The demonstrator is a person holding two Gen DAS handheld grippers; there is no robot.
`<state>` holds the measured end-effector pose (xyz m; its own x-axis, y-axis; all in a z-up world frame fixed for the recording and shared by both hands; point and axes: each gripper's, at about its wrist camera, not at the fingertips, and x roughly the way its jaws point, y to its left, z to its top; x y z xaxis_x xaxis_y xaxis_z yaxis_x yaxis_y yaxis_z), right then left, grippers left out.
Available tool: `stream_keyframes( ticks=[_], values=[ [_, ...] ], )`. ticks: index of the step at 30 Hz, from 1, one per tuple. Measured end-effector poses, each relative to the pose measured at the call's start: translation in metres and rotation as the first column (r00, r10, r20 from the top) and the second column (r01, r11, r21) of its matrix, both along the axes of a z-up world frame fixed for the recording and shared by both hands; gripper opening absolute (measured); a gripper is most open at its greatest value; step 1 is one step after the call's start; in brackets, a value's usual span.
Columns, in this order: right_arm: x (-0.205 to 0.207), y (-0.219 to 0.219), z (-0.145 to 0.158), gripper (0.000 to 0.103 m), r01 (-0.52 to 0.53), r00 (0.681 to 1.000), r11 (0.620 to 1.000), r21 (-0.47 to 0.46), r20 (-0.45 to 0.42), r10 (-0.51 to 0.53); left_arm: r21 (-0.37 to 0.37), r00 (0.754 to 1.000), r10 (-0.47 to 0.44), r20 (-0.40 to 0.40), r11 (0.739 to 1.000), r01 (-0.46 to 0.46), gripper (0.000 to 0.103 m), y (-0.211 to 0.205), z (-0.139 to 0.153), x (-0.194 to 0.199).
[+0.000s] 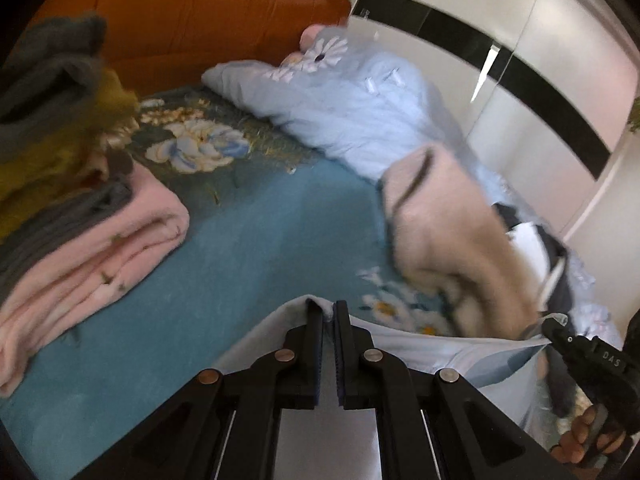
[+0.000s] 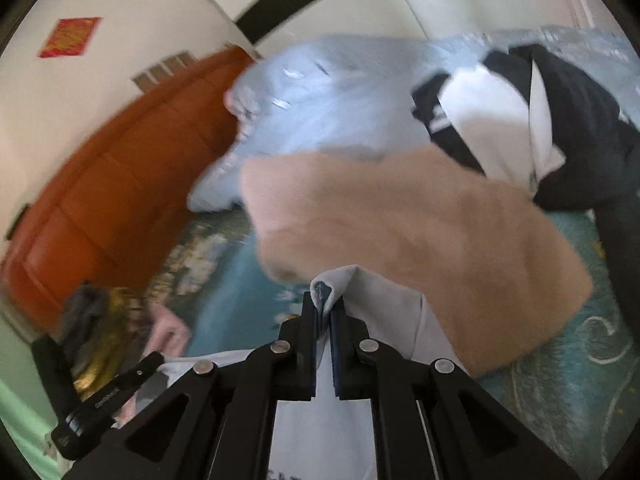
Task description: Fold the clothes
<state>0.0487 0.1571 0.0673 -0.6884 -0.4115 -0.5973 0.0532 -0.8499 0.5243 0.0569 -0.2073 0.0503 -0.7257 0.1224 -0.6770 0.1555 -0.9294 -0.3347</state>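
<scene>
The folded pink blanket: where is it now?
Left wrist view, left side: the pink blanket lies on the blue bedspread, under a grey garment, near the orange headboard.

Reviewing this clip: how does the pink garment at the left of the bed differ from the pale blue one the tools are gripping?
The pink garment lies folded on the blue bedspread, under a grey piece; the pale blue garment is unfolded and stretched between the left tool and the right tool. The pink one is untouched by either tool; both tools are shut on an edge of the pale blue one. Both are soft, light-coloured clothing.
</scene>
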Motion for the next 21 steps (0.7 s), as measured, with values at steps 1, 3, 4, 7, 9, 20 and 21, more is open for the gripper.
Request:
stream_keyframes(
  ticks=[1,3,4,7,9,20,21],
  values=[
    [-0.005,0.000,-0.008,0.005,0.006,1.000,1.000,-0.010,0.016,-0.006,-0.002,1.000,0.002,0.015,1.000,-0.002,0.006,-0.001,-0.009,-0.007],
    [-0.014,0.000,-0.027,0.005,0.017,0.999,0.999,-0.029,0.042,-0.015,0.015,0.999,0.003,0.044,1.000,-0.003,0.006,-0.004,-0.030,-0.014],
    [-0.016,-0.001,-0.033,0.005,0.016,0.999,0.999,-0.035,0.046,-0.015,0.025,0.998,0.004,0.056,1.000,-0.005,0.006,-0.006,-0.037,-0.016],
    [-0.020,-0.004,-0.043,0.005,0.000,0.999,1.000,-0.024,0.040,0.001,0.072,0.995,0.004,0.097,0.997,-0.011,0.006,-0.013,-0.059,-0.022],
    [-0.021,-0.007,-0.044,0.005,-0.007,0.999,1.000,-0.005,0.036,0.007,0.105,0.993,-0.001,0.120,0.994,-0.012,0.007,-0.015,-0.068,-0.023],
    [0.011,0.007,-0.004,0.049,-0.026,0.999,1.000,-0.015,-0.026,0.025,0.219,0.988,-0.069,0.138,0.975,0.038,0.029,-0.024,-0.024,0.026],
    [0.019,0.008,0.002,0.049,-0.034,0.999,0.999,-0.015,-0.032,0.034,0.211,0.989,-0.080,0.122,0.976,0.053,0.030,-0.024,-0.017,0.037]
  ],
)
